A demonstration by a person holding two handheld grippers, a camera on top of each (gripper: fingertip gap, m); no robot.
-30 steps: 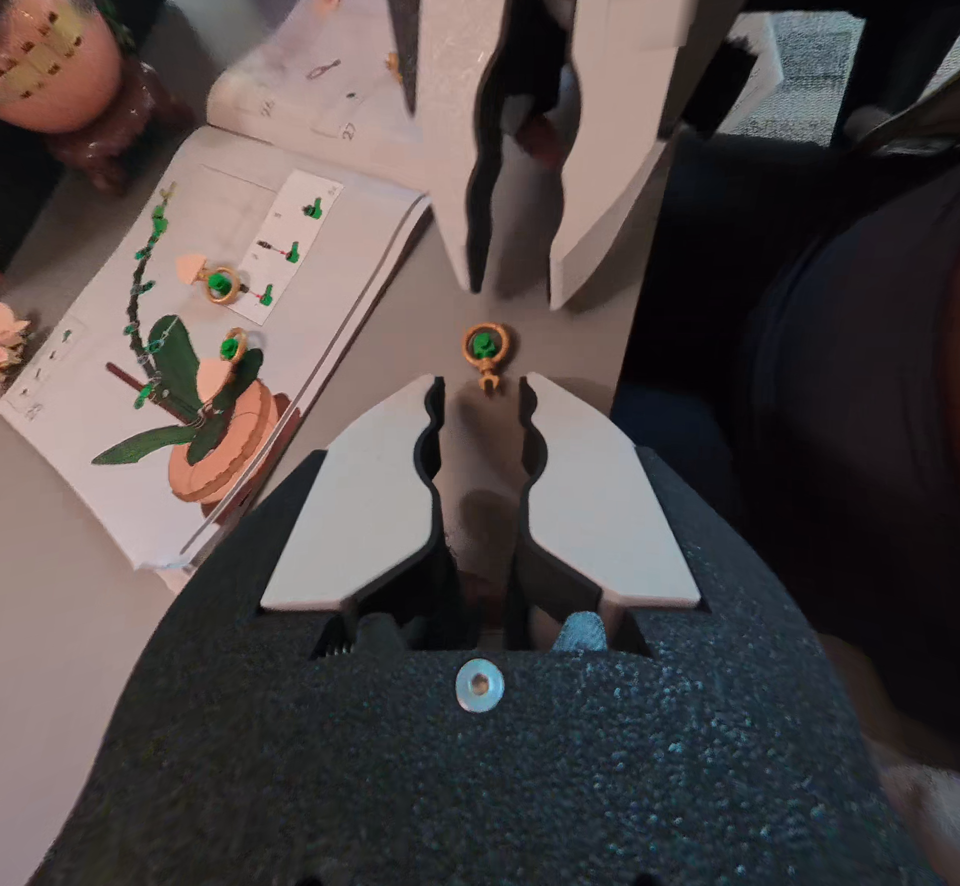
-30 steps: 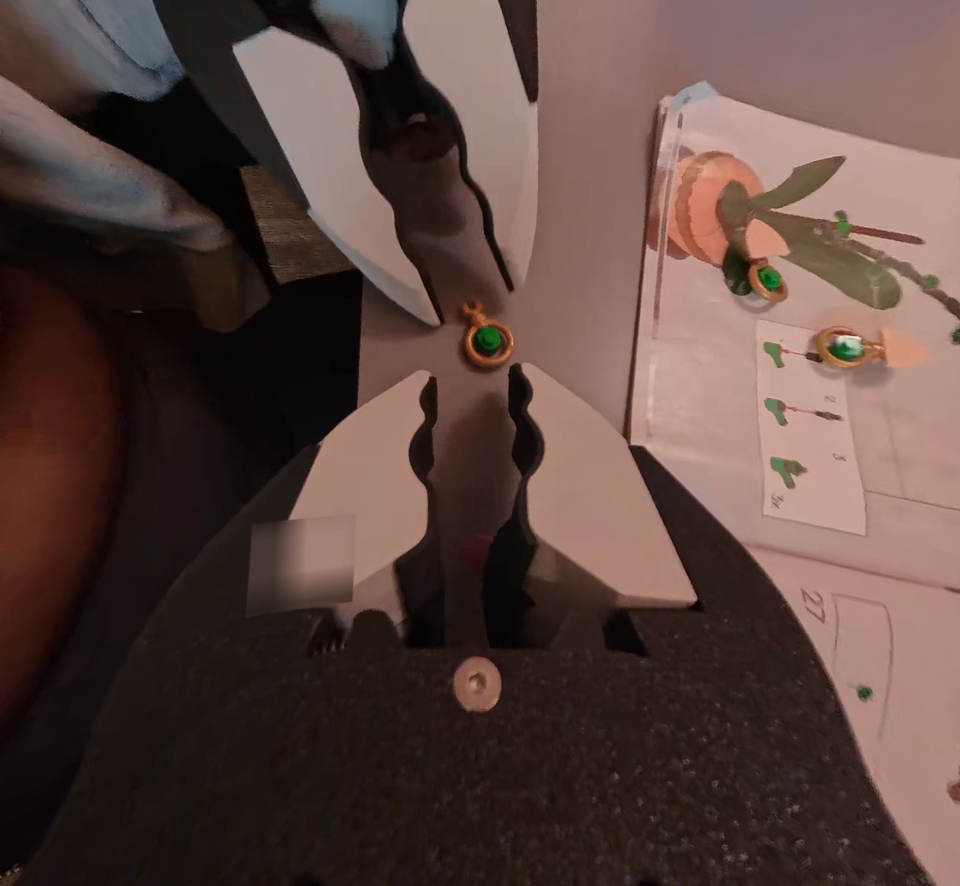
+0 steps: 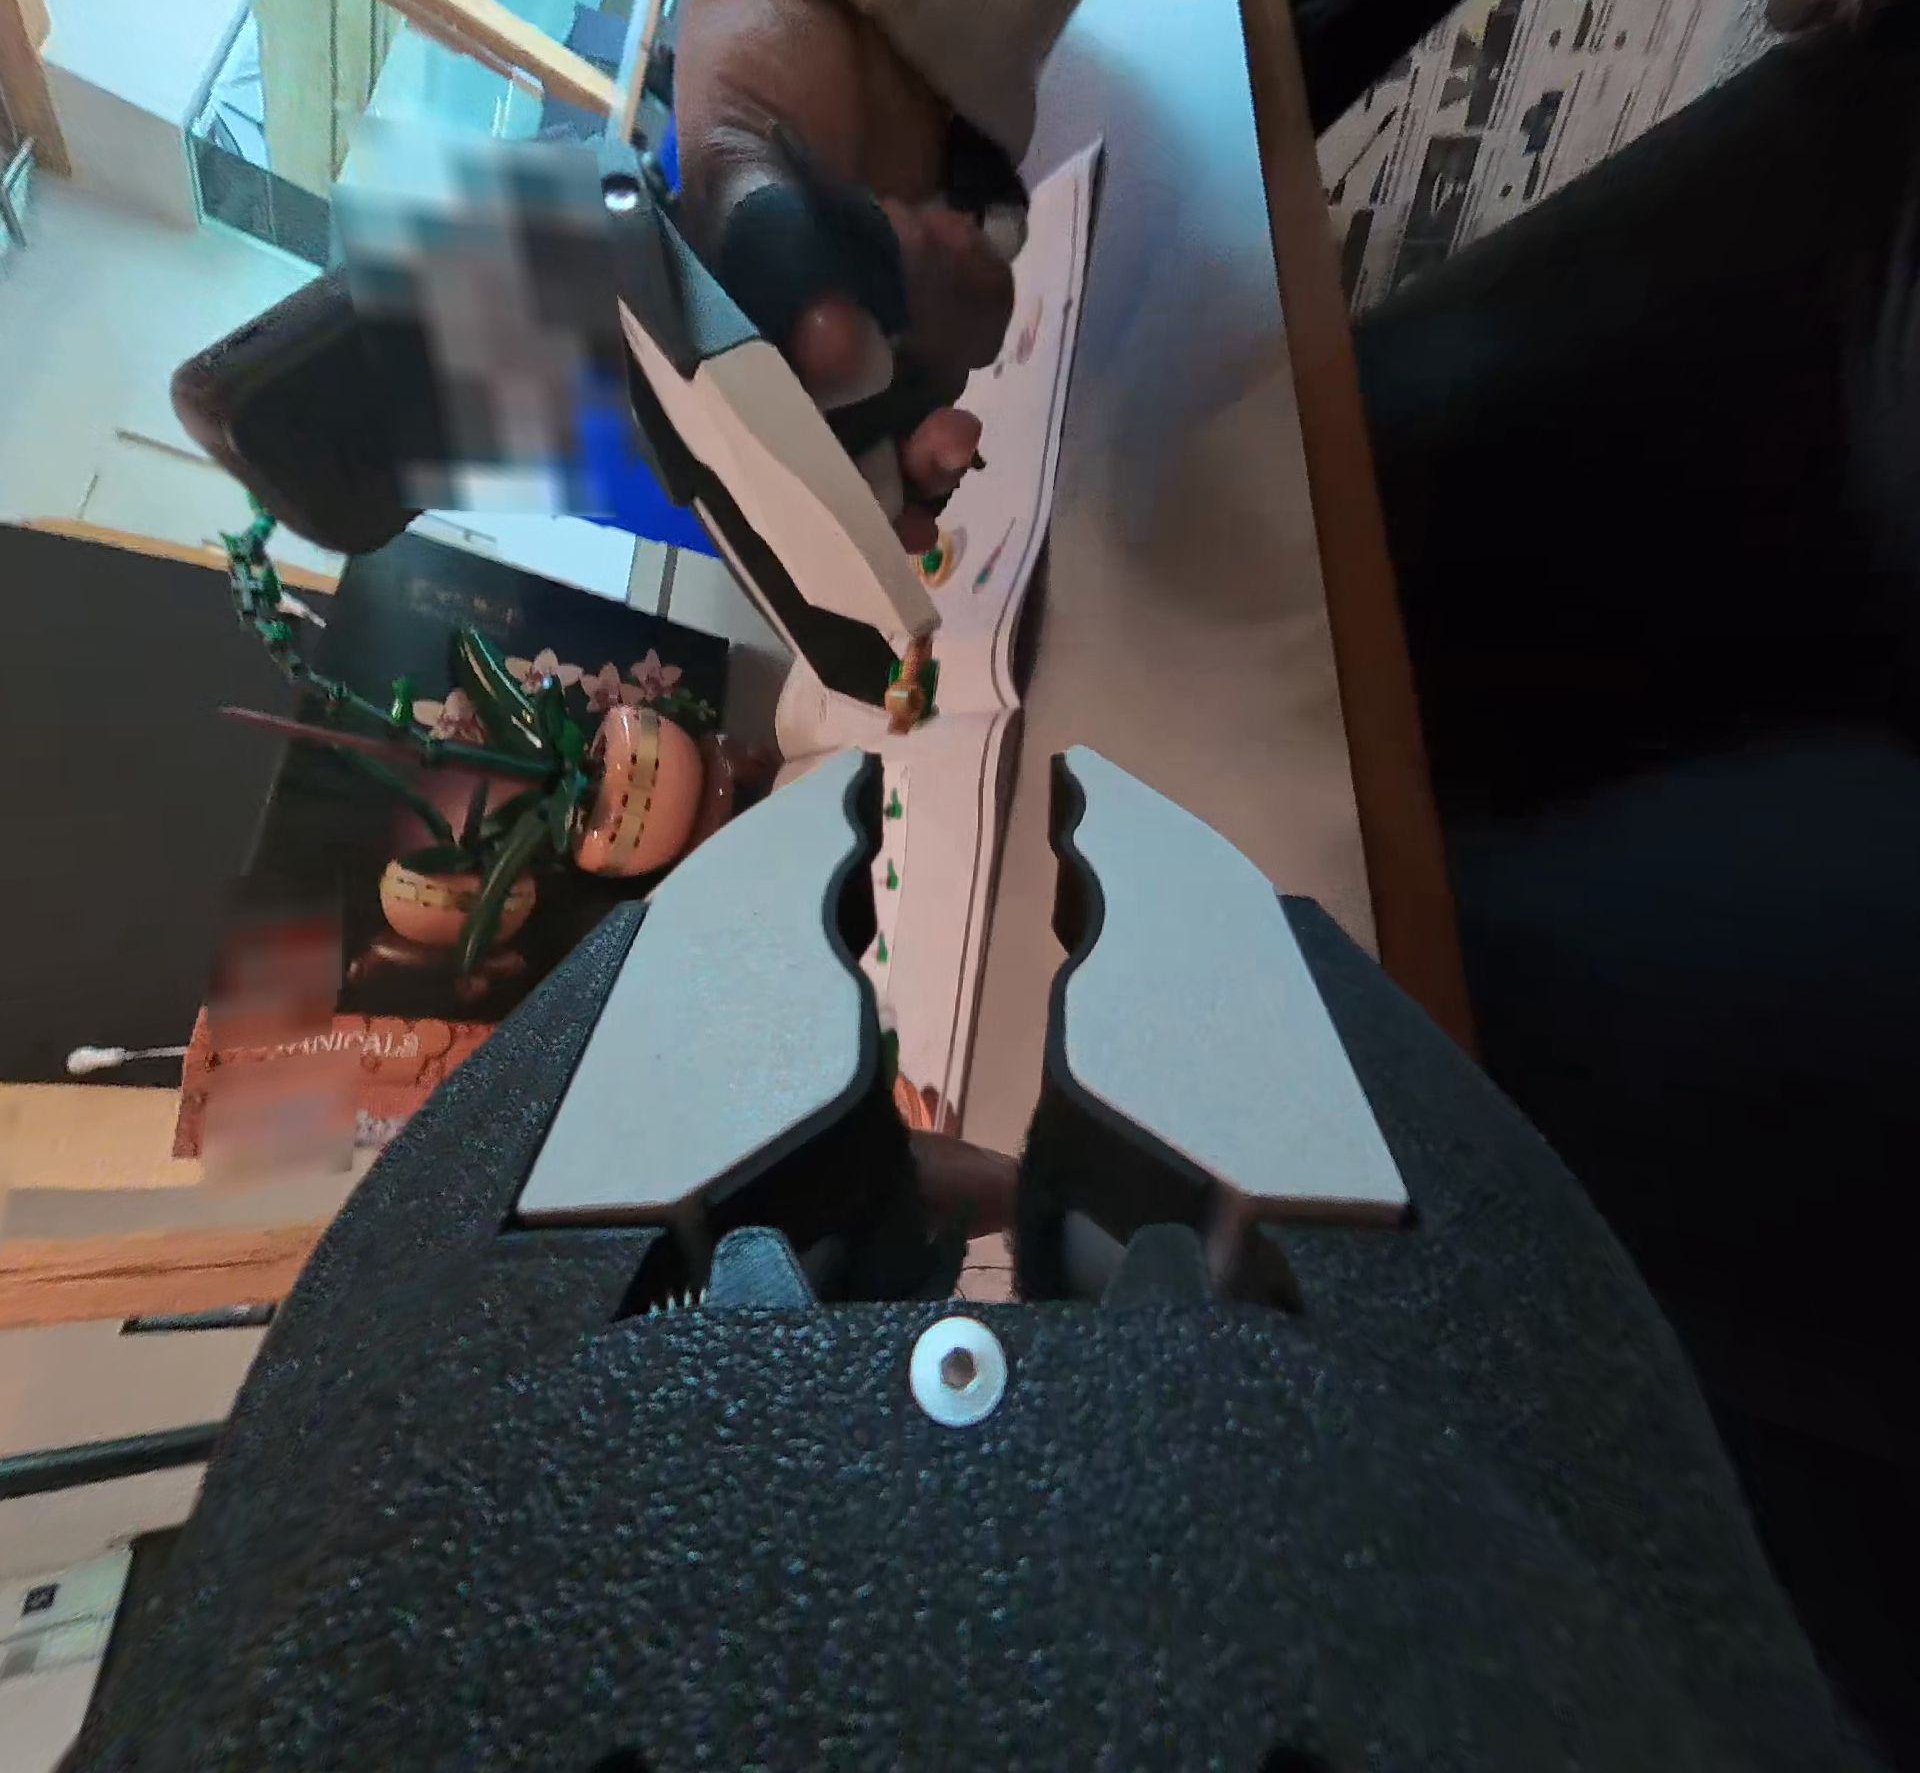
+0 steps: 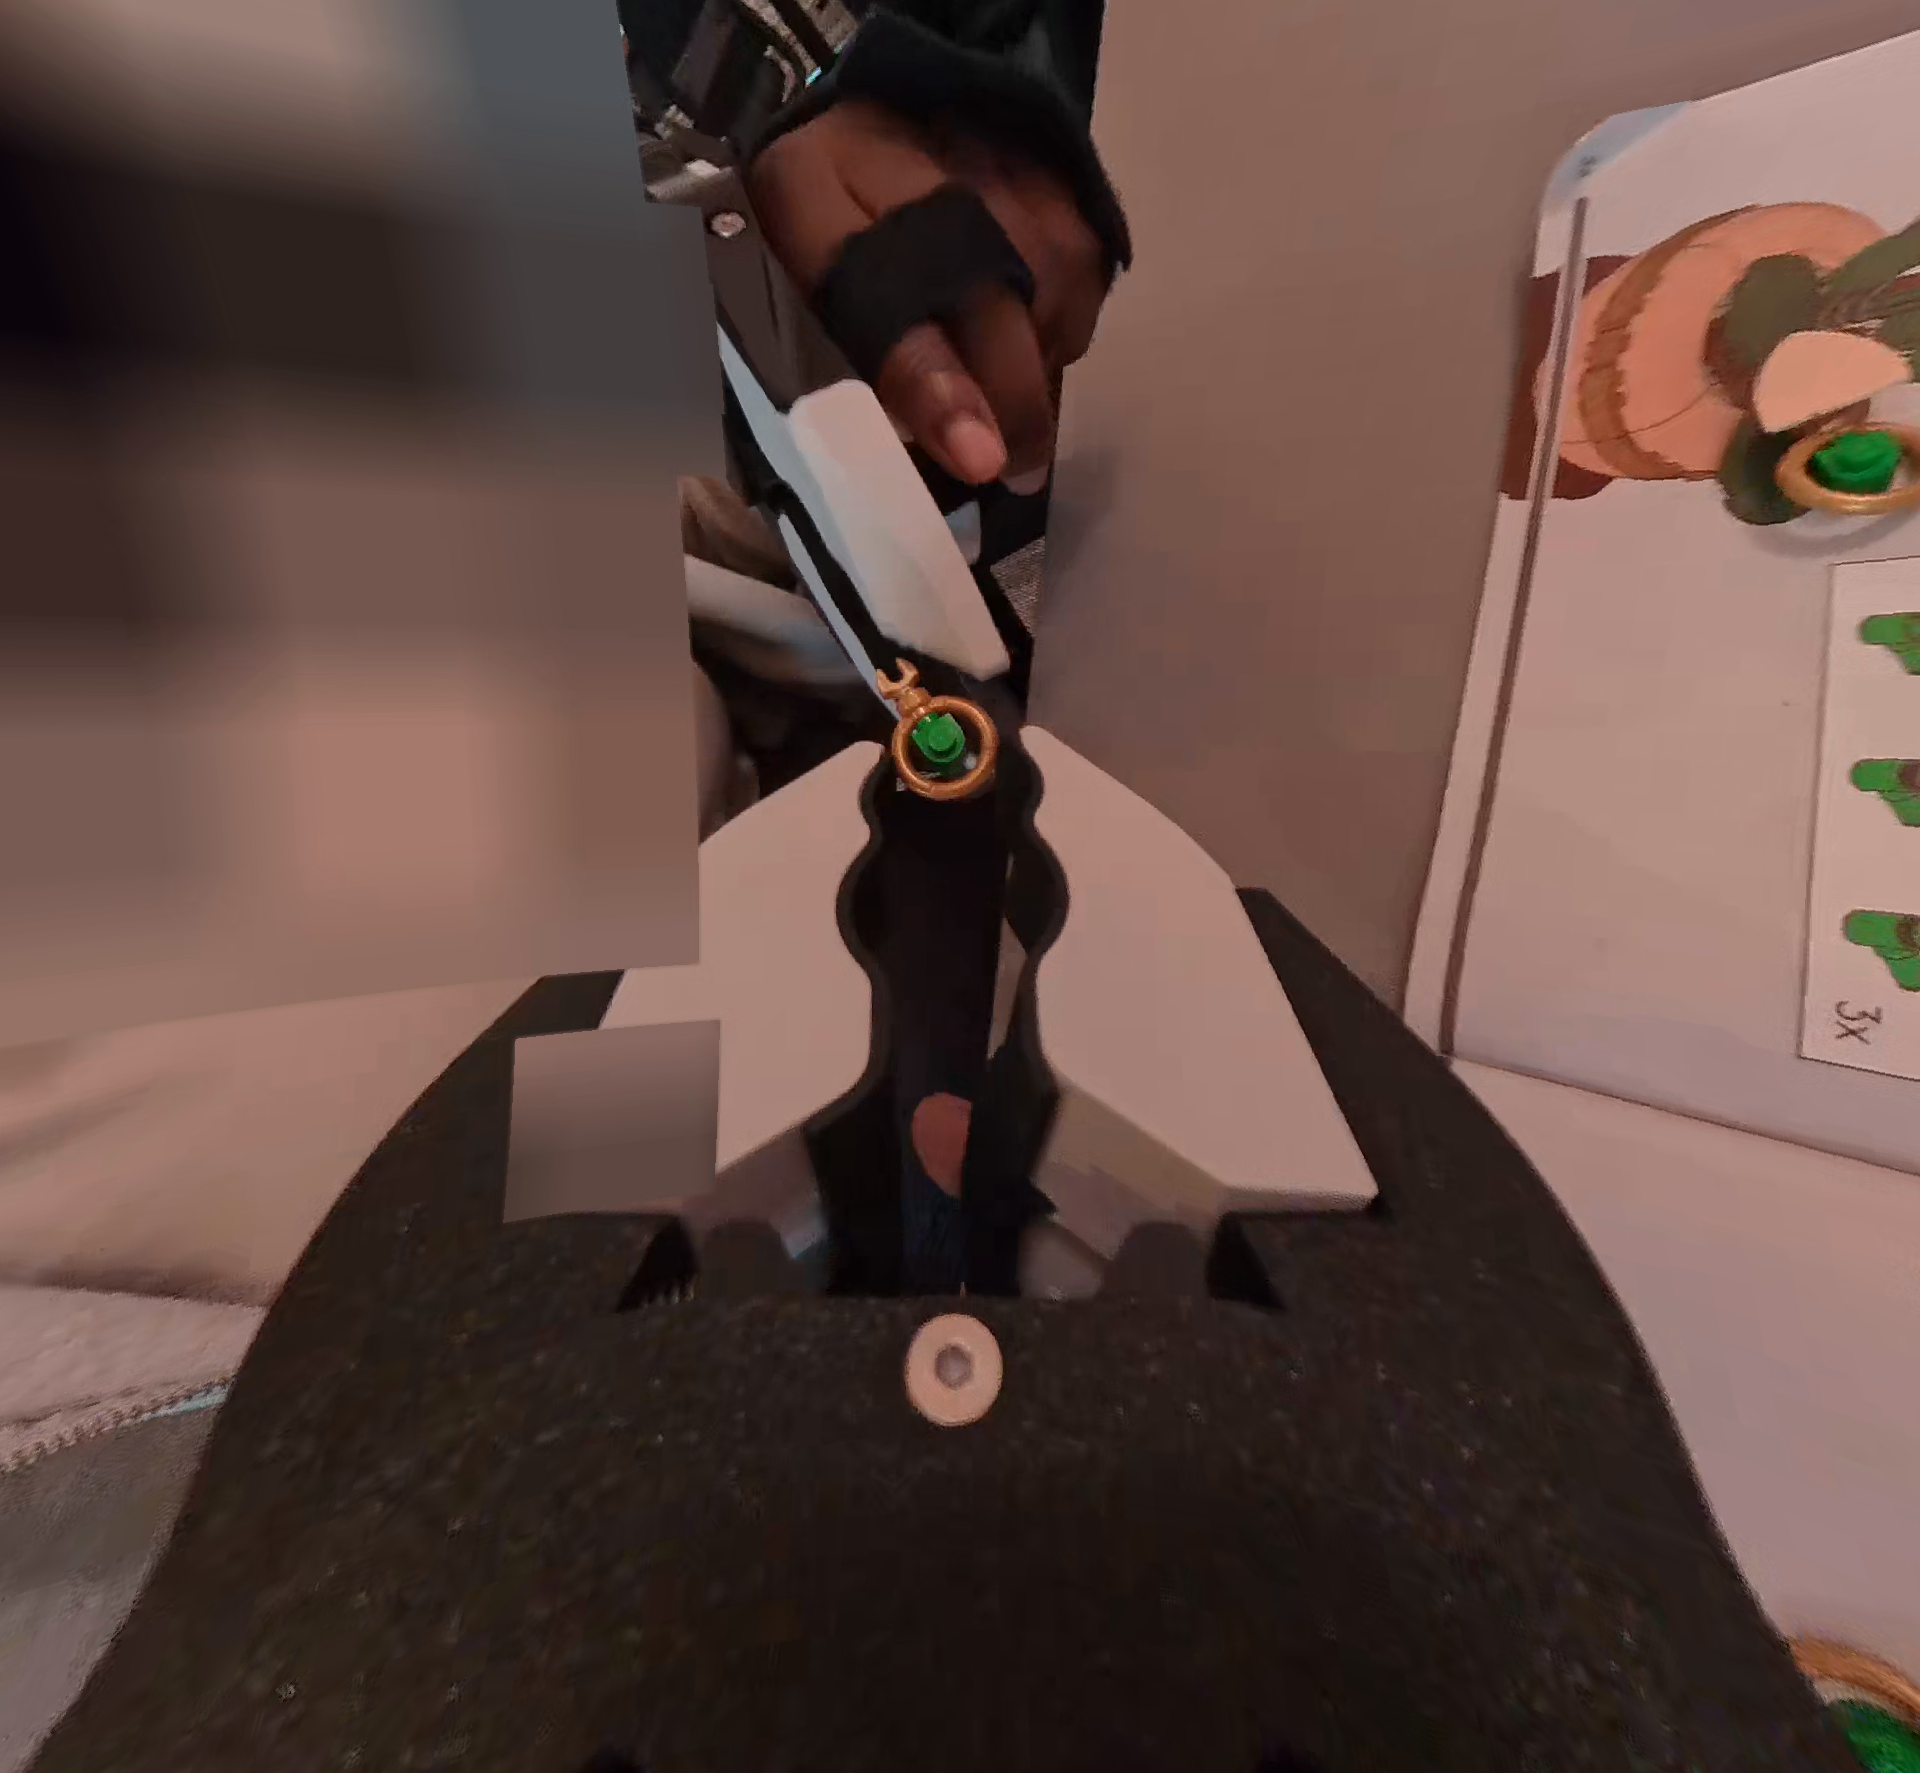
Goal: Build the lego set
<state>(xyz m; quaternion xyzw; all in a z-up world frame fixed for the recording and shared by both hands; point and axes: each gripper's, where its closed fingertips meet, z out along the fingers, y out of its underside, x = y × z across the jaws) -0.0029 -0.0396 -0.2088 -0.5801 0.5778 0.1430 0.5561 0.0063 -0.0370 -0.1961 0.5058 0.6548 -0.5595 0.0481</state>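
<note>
Two grippers meet tip to tip over the grey table (image 3: 1174,497). At the far left of my left wrist view is the set's box (image 3: 499,684), printed with potted orchids, and a green lego stem (image 3: 255,580) rises beside it. Toward the middle, the right gripper (image 3: 920,627) comes in from above, pinching the gold ring piece (image 3: 907,687) with a green stud in it. The piece is off the table, in front of the open instruction booklet (image 3: 1029,435). Just below it my left gripper (image 3: 966,778) has its fingers spread wide with nothing between them. The right wrist view shows the ring caught between the right gripper's fingertips. Its small clip end points at the left gripper's near finger, and I can't tell if they touch. The booklet lies at the right.
</note>
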